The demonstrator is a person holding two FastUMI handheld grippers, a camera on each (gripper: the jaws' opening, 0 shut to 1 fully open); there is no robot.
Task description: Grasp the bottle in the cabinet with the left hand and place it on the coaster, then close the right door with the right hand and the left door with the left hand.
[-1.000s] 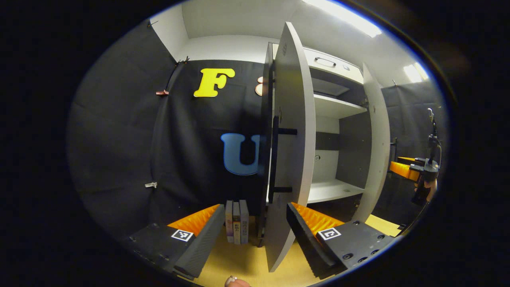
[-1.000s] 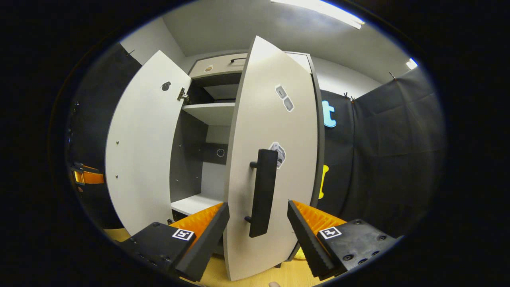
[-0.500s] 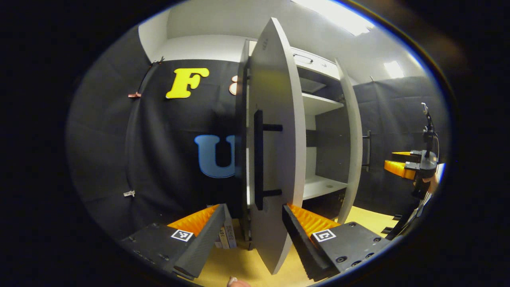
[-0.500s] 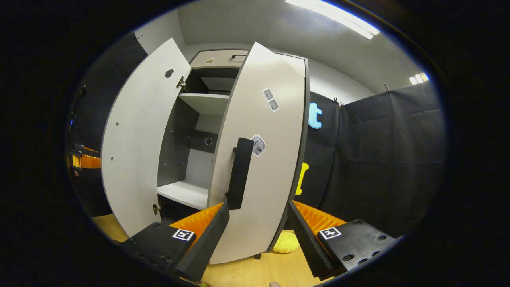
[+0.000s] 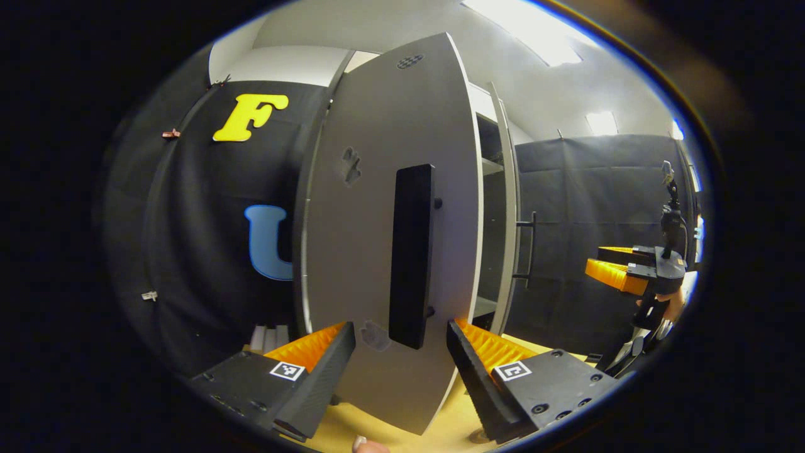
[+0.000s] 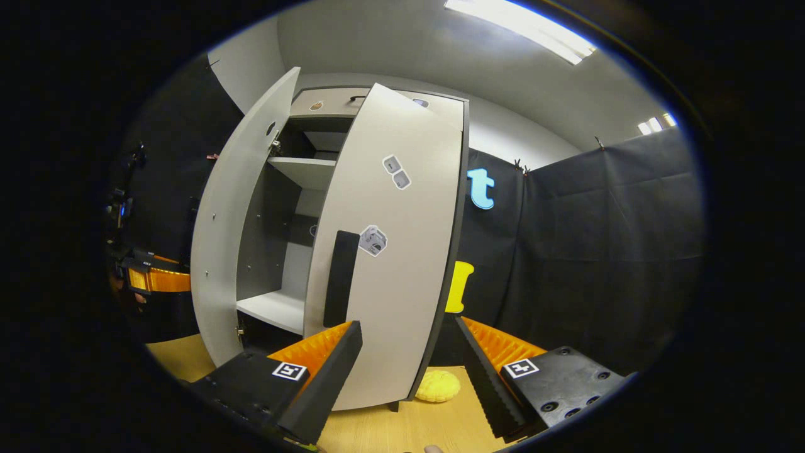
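The cabinet's left door (image 5: 371, 207) fills the middle of the left gripper view, its outer face turned toward me. Its black handle (image 5: 412, 251) stands upright just above the gap of my left gripper (image 5: 399, 371), which is open with nothing held. Beyond it the right door (image 5: 503, 207) shows edge-on with a narrow gap between the two. In the right gripper view the right door (image 6: 402, 251) is partly swung in, its black handle (image 6: 339, 277) left of my open right gripper (image 6: 409, 371). The left door (image 6: 220, 239) and a bare shelf (image 6: 270, 308) show behind.
The right gripper (image 5: 629, 270) and the hand holding it hang at the far right of the left gripper view. The left gripper (image 6: 151, 277) sits at the left edge of the right gripper view. Several books (image 5: 267, 336) stand left of the cabinet. A yellow object (image 6: 437, 385) lies on the wooden table (image 6: 390, 431).
The left door has swung from edge-on to face the left gripper, narrowing the opening. The right door has swung further in, and the right gripper has drawn away from its handle.
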